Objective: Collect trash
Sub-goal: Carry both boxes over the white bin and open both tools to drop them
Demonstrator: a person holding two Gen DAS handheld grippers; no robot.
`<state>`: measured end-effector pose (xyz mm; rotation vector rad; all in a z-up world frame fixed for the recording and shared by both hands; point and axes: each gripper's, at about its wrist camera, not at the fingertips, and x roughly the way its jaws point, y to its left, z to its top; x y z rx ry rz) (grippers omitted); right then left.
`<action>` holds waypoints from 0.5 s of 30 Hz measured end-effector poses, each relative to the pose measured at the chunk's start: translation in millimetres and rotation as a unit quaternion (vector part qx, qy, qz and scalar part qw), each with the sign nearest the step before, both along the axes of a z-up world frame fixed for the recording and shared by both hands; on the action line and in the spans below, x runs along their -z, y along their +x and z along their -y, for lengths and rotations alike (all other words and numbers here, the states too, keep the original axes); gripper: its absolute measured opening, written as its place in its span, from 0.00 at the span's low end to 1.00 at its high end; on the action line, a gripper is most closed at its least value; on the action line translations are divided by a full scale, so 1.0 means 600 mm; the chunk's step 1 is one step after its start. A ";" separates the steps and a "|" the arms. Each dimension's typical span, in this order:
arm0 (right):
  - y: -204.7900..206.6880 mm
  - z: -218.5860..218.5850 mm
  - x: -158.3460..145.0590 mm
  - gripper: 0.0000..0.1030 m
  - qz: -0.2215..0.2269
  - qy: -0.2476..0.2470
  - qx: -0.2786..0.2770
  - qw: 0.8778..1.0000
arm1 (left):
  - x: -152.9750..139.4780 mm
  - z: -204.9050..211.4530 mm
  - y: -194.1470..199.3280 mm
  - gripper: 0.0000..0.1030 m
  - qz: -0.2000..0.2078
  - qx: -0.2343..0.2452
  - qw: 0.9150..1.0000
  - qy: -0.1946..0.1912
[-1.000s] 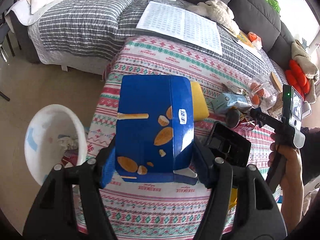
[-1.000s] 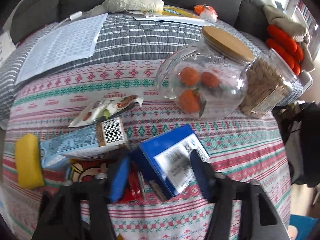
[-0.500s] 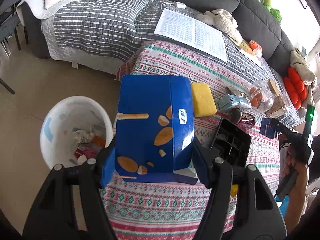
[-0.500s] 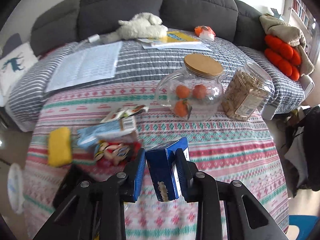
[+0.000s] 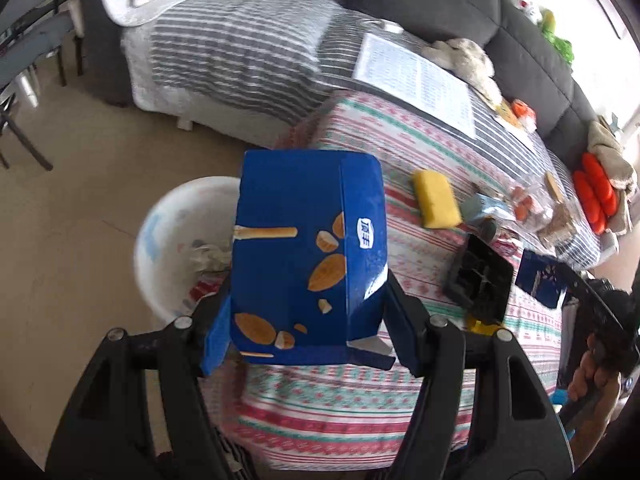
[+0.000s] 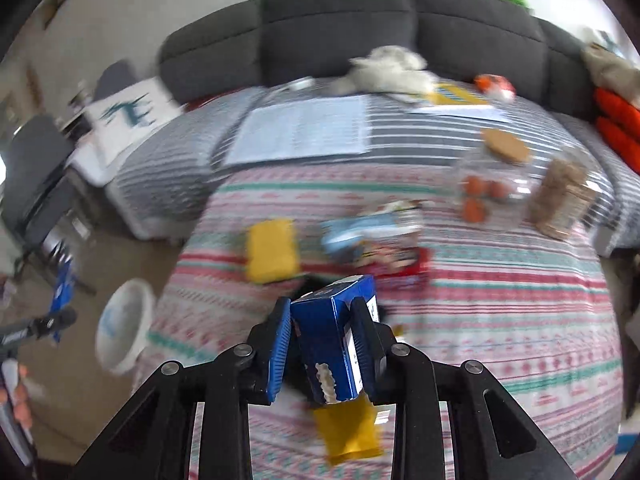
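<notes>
Between left tongs [image 5: 308, 330]: blue box [image 5: 308, 248], apparently above white bin [image 5: 176, 240]

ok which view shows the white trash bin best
The left wrist view: the white trash bin is close and sharp enough to see crumpled trash inside, though the large blue box held in the left gripper hides its right side. The right wrist view shows it small, blurred, at the table's left.

The left tongs [image 5: 308, 320] have carried the big blue box [image 5: 308, 252] over the bin [image 5: 180, 248].
</notes>
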<state>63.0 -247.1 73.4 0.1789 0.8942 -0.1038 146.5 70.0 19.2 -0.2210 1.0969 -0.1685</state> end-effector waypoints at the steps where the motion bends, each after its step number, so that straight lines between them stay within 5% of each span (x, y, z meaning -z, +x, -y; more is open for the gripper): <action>1: 0.006 -0.019 0.005 0.30 -0.005 0.006 -0.015 1.000 | 0.005 -0.009 0.002 0.66 -0.003 -0.006 1.000 0.001; 15: 0.090 -0.143 0.057 0.30 -0.032 0.063 -0.085 0.994 | 0.104 -0.088 0.048 0.68 -0.040 -0.051 0.998 0.007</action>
